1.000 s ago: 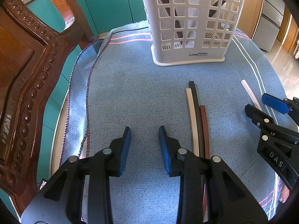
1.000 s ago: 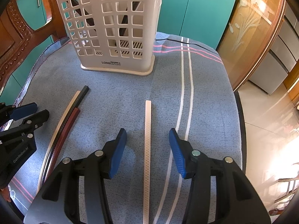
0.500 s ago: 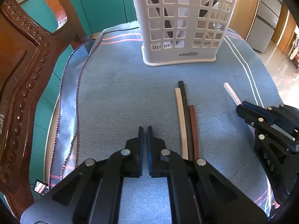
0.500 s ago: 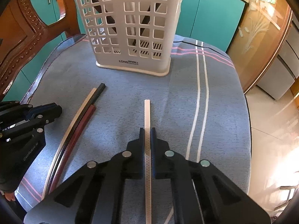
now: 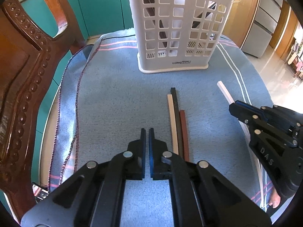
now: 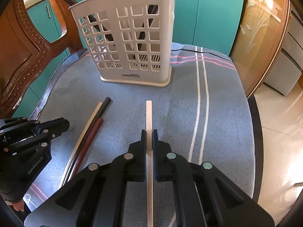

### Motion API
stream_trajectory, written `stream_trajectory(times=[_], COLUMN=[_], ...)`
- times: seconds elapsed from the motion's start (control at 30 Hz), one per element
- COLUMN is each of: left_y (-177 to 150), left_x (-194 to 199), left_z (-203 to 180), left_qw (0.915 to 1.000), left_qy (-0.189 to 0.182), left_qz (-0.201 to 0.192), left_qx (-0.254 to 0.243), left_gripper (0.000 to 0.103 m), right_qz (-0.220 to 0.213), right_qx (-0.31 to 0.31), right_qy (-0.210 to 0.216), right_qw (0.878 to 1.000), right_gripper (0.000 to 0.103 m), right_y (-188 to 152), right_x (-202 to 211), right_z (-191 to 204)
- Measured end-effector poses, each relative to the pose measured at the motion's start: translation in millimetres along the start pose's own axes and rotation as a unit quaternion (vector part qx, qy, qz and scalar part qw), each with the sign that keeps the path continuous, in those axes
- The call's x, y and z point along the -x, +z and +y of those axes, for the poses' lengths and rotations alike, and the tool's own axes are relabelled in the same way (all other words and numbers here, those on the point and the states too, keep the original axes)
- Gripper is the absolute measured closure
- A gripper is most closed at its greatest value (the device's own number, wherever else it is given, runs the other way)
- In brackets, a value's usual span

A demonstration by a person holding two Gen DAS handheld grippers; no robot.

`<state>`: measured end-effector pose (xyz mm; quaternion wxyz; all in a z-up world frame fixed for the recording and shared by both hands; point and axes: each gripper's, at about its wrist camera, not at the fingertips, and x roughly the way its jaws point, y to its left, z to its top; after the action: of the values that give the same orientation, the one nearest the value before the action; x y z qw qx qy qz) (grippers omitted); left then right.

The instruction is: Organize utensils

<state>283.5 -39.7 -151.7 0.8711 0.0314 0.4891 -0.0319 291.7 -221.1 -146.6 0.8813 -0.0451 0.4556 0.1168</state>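
Note:
My right gripper (image 6: pixel 149 132) is shut on a white chopstick (image 6: pixel 149 113) and holds it pointing toward the white slotted utensil basket (image 6: pixel 132 43), which has dark utensils standing in it. The white chopstick (image 5: pixel 225 92) and right gripper (image 5: pixel 234 106) also show in the left wrist view. A cream (image 5: pixel 173 124), a black (image 5: pixel 176 113) and a red-brown chopstick (image 5: pixel 184 132) lie side by side on the blue cloth. My left gripper (image 5: pixel 147 132) is shut and empty, just left of those three. The basket (image 5: pixel 178 28) stands beyond them.
A carved wooden chair (image 5: pixel 22 79) stands at the table's left edge. Teal cabinets (image 6: pixel 208 15) are behind the table. The blue striped cloth (image 6: pixel 208 123) covers the round table, whose right edge drops to a tiled floor (image 6: pixel 280 132).
Both grippers closed from open: the right one closed on the white chopstick and lifted it slightly; the left one closed on nothing. Both views drew nearer the basket.

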Motion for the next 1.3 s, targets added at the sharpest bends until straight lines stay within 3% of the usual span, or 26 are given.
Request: stream_trajectory(times=[0.57,0.9,1.13,1.3], left_y=[0,9,14,17], left_x=[2,22,92,162], left_z=[0,34,42,48], left_qw=[1.0000,0.9971,0.9878,0.9721], left_qy=[0.000,-0.052,-0.103,-0.136], left_qz=[-0.001,-0.019,-0.101,-0.183], left_qx=[-0.001,0.051,0.058,0.055], left_gripper=[0.099,0.099,0.099,0.099], right_qz=[0.016,-0.010,-0.078,-0.147], right_qx=[0.006,-0.023,-0.048,-0.062], right_qy=[-0.006,0.013,0.059,0.099], right_qw=[1.000,1.000,0.994,0.982], right_gripper=[0.096,0.096,0.096,0.096], right_y=[-4,4,15,19], right_x=[-9,10,63,131], right_z=[5,-8,-21,-30])
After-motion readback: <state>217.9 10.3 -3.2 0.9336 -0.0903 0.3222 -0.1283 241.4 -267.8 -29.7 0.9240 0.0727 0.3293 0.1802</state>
